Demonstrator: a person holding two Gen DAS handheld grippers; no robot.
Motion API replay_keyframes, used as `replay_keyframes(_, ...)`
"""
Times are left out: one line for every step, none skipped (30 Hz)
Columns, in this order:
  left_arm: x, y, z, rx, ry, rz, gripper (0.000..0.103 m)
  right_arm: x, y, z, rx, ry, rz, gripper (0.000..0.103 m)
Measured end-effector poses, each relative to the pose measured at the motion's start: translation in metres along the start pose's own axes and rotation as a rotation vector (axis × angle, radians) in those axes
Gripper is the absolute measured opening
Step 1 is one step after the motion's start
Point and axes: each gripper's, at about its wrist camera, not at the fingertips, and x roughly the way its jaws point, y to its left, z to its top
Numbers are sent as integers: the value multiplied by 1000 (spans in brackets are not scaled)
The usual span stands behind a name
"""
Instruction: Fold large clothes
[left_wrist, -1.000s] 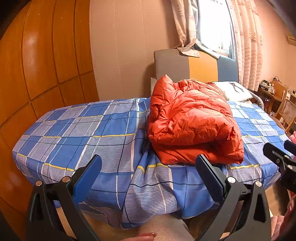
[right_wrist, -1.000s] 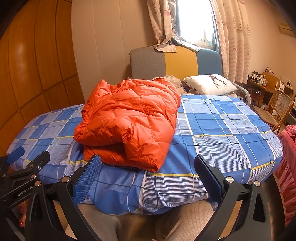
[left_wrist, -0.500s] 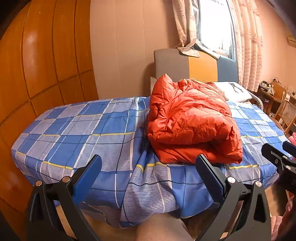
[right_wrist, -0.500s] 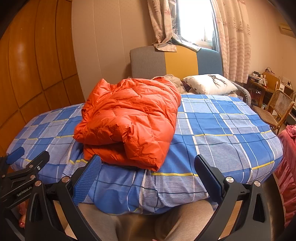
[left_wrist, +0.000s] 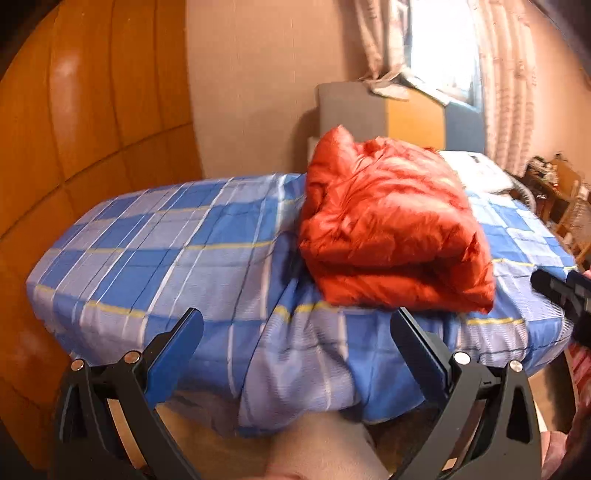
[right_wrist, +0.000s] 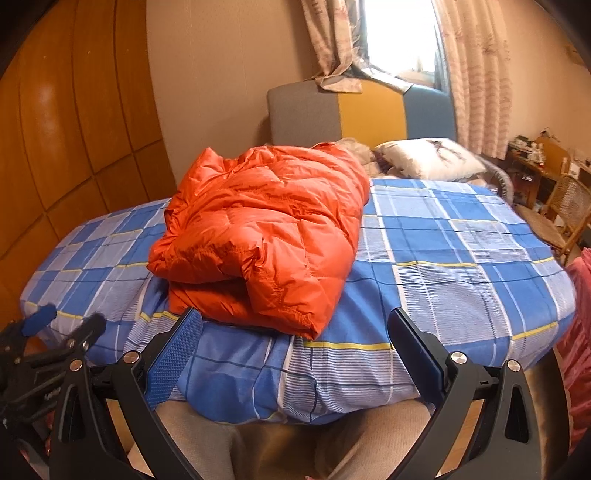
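Observation:
An orange puffer jacket (left_wrist: 391, 225) lies folded in a bundle on the bed's blue checked sheet (left_wrist: 177, 254); it also shows in the right wrist view (right_wrist: 266, 236). My left gripper (left_wrist: 295, 325) is open and empty, held off the bed's near edge, in front of the jacket. My right gripper (right_wrist: 295, 325) is open and empty, also off the near edge, just in front of the jacket's folded edge. Each gripper shows at the side of the other's view.
A wooden panelled wall (left_wrist: 74, 147) stands to the left. A grey, yellow and blue headboard (right_wrist: 354, 110) and a white pillow (right_wrist: 428, 158) are at the far end. A wicker chair (right_wrist: 565, 210) and a cluttered desk stand to the right. My knees are below the grippers.
The left gripper has swung a little left and down, so the jacket sits further right in its view, which is blurred. The right gripper has barely moved. The jacket has not moved.

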Motion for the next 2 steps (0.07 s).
replay_keyframes(-4,2,-9,-15,13,7,101,2,-4,2,7,-7,5,100)
replay_keyframes(-6,4,-18,-31,25,11,101,5,-9,5,25,-17,7,100)
